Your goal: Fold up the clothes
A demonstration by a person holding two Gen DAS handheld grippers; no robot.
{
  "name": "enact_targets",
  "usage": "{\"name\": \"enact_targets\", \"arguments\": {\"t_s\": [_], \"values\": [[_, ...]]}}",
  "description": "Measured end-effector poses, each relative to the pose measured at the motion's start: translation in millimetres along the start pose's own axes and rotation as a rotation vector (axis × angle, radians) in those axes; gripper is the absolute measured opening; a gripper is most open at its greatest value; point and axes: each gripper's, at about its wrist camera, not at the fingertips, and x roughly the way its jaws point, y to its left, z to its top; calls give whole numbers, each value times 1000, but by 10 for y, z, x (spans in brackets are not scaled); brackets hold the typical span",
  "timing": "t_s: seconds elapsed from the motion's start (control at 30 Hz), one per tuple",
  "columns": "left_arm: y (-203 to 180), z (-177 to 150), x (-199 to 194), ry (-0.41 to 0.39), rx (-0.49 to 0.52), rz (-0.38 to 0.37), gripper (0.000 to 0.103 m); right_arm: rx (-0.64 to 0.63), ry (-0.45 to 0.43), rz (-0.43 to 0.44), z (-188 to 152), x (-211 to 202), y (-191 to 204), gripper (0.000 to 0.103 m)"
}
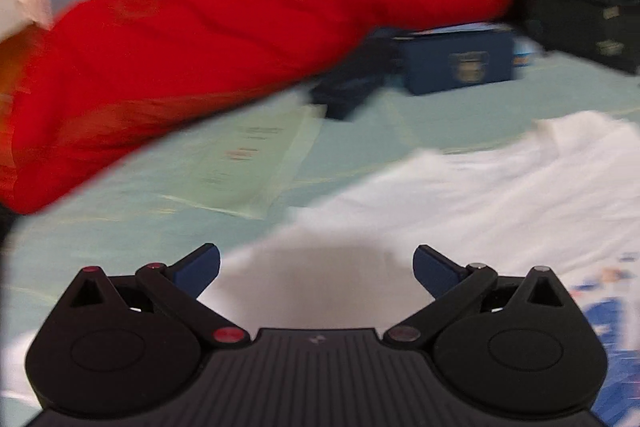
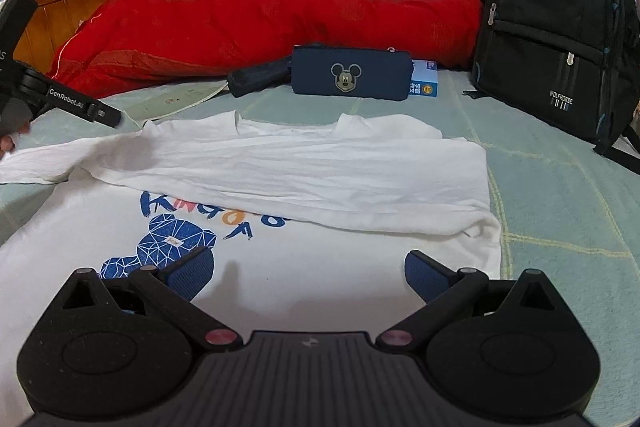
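Note:
A white T-shirt with a blue bear print lies flat on the green bed sheet, its upper part folded down over the print. My right gripper hovers open over the shirt's lower part, nothing between its fingers. The left gripper is open above the shirt's left side, empty; that view is motion-blurred. In the right wrist view the left gripper's black body shows at the far left, just above the shirt's left sleeve.
A red quilt runs along the back of the bed. In front of it lie a navy pouch, a folded dark umbrella and a small blue box. A black backpack stands at the right. Paper sheet on the left.

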Motion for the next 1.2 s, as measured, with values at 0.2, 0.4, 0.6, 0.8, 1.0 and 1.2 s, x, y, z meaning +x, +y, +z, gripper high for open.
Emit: {"name": "enact_targets", "arguments": {"t_s": [0.2,0.4,0.6,0.8,1.0,1.2], "values": [[-97,-130,430,103,-96,-49,102,-3,3,10,-8,7,-5,103],[18,-106,354,76,-233,-67,102,-19,-14,-8,10,-42,-149,103],[-401,-137,190,11,-74,-208,102,-46,-49,-52,49,-141,-421,103],[-633,-300,309,3,6,-206,102,-141,-39,-158,71,-169,-634,41],[-617,-301,293,2,-1,-219,102,-481,20,-252,29,134,-481,36],[-624,-300,300,5,-1,-212,102,-573,32,-271,-24,202,-383,6]]}}
